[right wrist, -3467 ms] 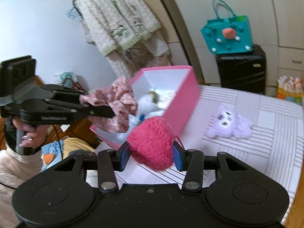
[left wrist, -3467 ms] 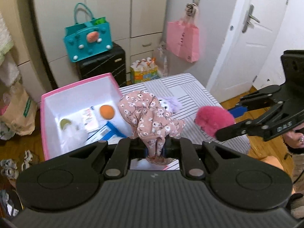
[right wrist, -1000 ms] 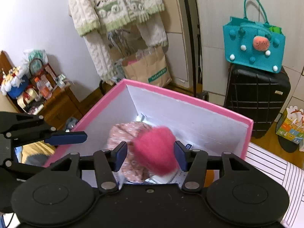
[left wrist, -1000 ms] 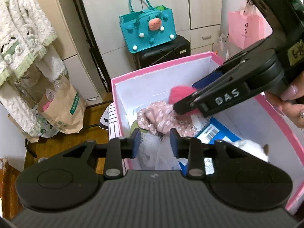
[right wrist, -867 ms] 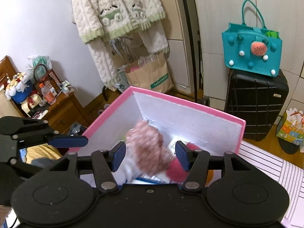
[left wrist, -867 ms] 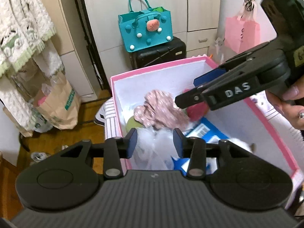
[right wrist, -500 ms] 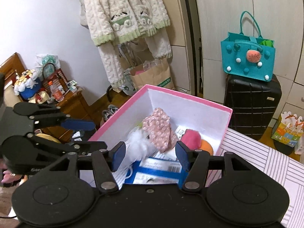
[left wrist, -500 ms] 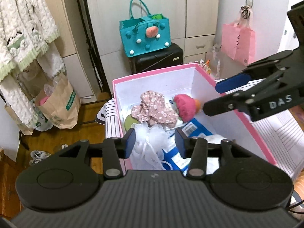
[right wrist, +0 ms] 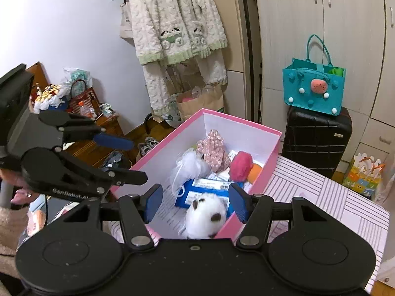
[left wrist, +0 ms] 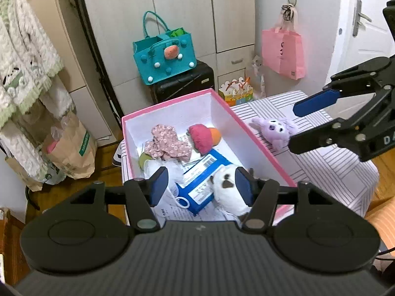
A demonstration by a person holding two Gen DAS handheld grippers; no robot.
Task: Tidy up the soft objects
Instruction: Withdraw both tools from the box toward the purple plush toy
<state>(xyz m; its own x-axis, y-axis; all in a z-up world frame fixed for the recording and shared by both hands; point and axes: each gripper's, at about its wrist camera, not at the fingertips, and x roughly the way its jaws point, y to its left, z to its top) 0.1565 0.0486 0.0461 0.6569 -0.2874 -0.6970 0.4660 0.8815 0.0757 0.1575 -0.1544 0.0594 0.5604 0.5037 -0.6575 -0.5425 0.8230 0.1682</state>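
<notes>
Matt pink cardboard box [left wrist: 259,143], fluffy pompom [left wrist: 201,138], floral cloth scrunchie [left wrist: 165,144].

The right hand-held gripper [right wrist: 195,203] hangs above the near end of a pink box [right wrist: 267,165], its blue pads apart with nothing between them. The left hand-held gripper [right wrist: 130,159] is at the left, beside the box, and its jaws have just been opening and are empty. Inside the box lie a floral cloth [right wrist: 213,149], a pink pompom [right wrist: 240,164] touching an orange ball [right wrist: 254,174], a white mesh puff [right wrist: 191,164], blue packets [right wrist: 205,188] and a white plush toy [right wrist: 205,218]. The box sits on a striped counter [right wrist: 321,204]. Behind stand a black suitcase [right wrist: 316,138] with a teal bag [right wrist: 313,87] on top, and a fleecy robe [right wrist: 172,24] hanging on the wall
</notes>
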